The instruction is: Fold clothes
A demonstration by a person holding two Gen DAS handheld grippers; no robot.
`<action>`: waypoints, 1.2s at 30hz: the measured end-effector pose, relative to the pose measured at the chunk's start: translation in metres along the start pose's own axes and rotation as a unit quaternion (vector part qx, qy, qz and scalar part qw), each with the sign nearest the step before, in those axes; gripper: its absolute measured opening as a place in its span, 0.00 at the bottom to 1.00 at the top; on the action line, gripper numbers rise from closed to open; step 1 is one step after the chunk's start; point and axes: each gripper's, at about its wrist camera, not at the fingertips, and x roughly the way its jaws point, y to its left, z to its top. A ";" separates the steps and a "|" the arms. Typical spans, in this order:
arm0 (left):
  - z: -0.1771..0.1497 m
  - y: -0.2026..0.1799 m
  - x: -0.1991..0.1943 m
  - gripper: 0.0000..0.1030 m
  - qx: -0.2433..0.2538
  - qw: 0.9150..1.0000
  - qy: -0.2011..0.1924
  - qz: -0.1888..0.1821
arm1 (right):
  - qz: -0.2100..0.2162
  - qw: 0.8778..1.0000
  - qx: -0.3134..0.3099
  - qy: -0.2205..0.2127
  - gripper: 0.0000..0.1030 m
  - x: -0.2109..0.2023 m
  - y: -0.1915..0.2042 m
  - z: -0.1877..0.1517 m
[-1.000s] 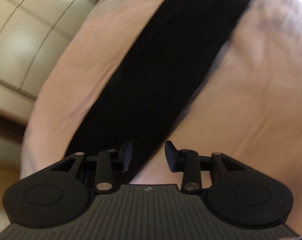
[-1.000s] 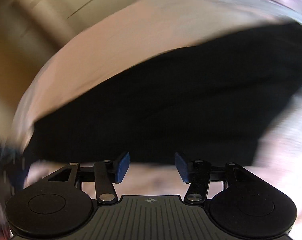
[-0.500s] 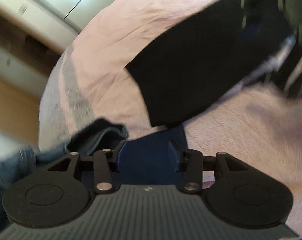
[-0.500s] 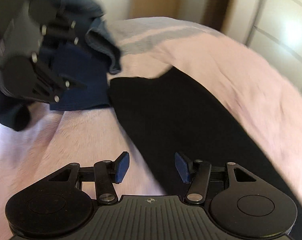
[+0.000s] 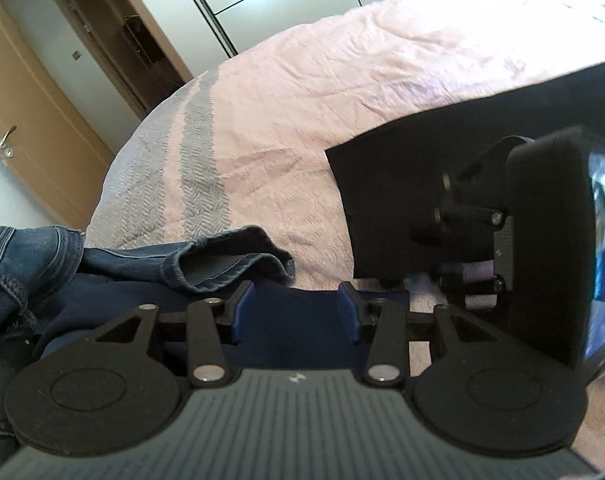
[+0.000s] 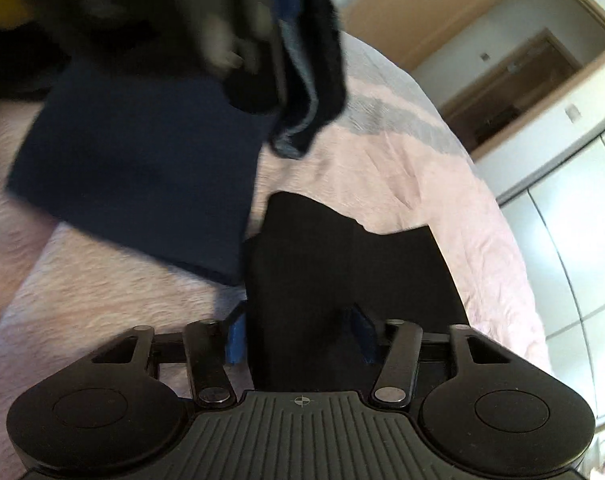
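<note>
My right fingers (image 6: 298,336) straddle the soft, limp black garment's (image 6: 342,264) edge, unclosed; left fingers (image 5: 296,312) gape over navy cloth (image 5: 298,320).

The left gripper (image 6: 238,40) was smeared by blur, far left; the black garment (image 5: 482,128) got cropped right.

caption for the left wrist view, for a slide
Open left gripper over navy garment, jeans left, black garment right on pink bedspread.
</note>
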 end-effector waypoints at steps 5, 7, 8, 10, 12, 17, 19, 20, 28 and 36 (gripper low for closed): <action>0.009 -0.004 -0.007 0.40 -0.006 1.000 -0.004 0.002 | 0.022 0.993 0.107 -0.043 0.05 -0.029 -0.051 -0.007; 0.017 -0.013 -0.009 0.40 0.000 1.000 -0.005 -0.007 | 0.022 0.979 0.193 -0.065 0.05 -0.053 -0.092 -0.019; 0.022 -0.019 -0.011 0.40 0.005 1.000 -0.008 -0.012 | 0.013 0.967 0.243 -0.075 0.05 -0.069 -0.112 -0.035; 0.035 -0.038 -0.015 0.40 0.022 0.999 -0.019 -0.029 | -0.017 0.931 0.351 -0.094 0.05 -0.105 -0.151 -0.079; 0.051 -0.065 -0.020 0.40 0.044 0.997 -0.032 -0.053 | -0.047 0.883 0.454 -0.111 0.05 -0.142 -0.190 -0.123; 0.094 -0.142 -0.035 0.40 0.108 0.985 -0.071 -0.115 | -0.142 0.703 0.687 -0.118 0.05 -0.222 -0.250 -0.271; 0.109 -0.178 -0.039 0.43 0.135 0.977 -0.085 -0.143 | -0.160 0.635 0.751 -0.083 0.05 -0.224 -0.244 -0.341; 0.117 -0.196 -0.040 0.43 0.149 0.972 -0.089 -0.158 | -0.160 0.603 0.779 -0.057 0.05 -0.219 -0.238 -0.378; 0.160 -0.305 -0.031 0.43 0.242 0.939 -0.094 -0.224 | -0.104 0.493 0.864 0.008 0.05 -0.196 -0.206 -0.492; 0.170 -0.346 -0.014 0.44 0.279 0.927 -0.076 -0.239 | -0.093 0.510 0.855 0.016 0.05 -0.194 -0.210 -0.496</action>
